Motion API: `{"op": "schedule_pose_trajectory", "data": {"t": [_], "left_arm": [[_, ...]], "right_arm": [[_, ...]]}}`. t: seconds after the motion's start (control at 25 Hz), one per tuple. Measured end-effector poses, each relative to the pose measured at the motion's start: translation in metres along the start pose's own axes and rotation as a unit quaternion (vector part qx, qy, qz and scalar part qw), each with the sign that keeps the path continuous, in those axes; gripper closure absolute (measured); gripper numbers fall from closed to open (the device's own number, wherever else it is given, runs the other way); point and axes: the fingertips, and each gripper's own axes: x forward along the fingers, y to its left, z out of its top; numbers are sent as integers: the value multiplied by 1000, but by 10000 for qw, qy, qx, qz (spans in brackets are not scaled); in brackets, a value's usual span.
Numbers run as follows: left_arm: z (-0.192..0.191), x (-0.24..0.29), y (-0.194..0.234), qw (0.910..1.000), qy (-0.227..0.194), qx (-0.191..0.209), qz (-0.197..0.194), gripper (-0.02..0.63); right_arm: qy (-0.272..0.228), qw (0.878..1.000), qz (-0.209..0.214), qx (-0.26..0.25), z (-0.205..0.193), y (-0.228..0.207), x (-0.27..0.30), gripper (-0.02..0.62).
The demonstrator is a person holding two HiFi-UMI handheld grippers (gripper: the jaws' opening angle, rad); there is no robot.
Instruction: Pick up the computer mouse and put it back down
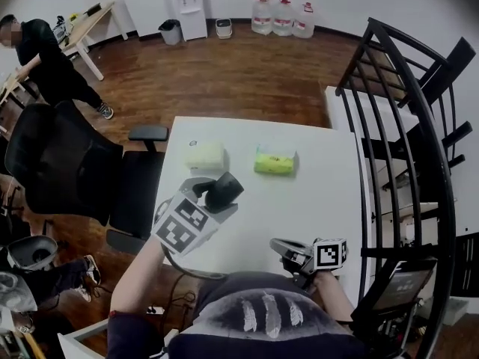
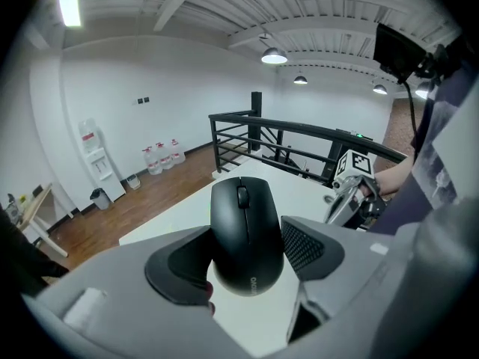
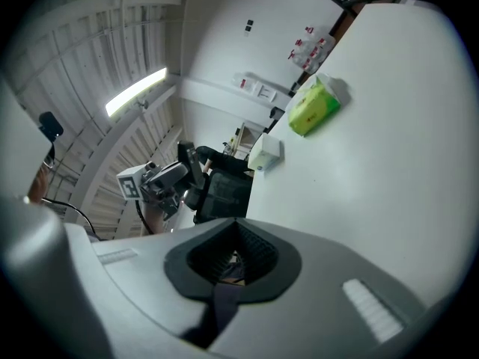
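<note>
A padded black office chair (image 1: 67, 163) stands on the wood-plank floor (image 1: 224, 73), left of the smooth white rectangular table (image 1: 322, 208). Over the table's near left part, the left tongs (image 2: 251, 249) clasp the rounded matte-black computer mouse (image 2: 243, 219). The right tongs (image 3: 236, 256) are clenched with nothing between them, near the curved black metal railing (image 1: 404, 126).
</note>
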Motion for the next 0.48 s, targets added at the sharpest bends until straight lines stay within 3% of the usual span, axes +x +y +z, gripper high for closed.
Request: {"op": "schedule_pose_trajectory", "data": {"t": [0.48], "left_arm": [[-46,86,42,9953,682,-671,-109,299]], "right_arm": [[31,9997,-113,203,15,-18,7,592]]}}
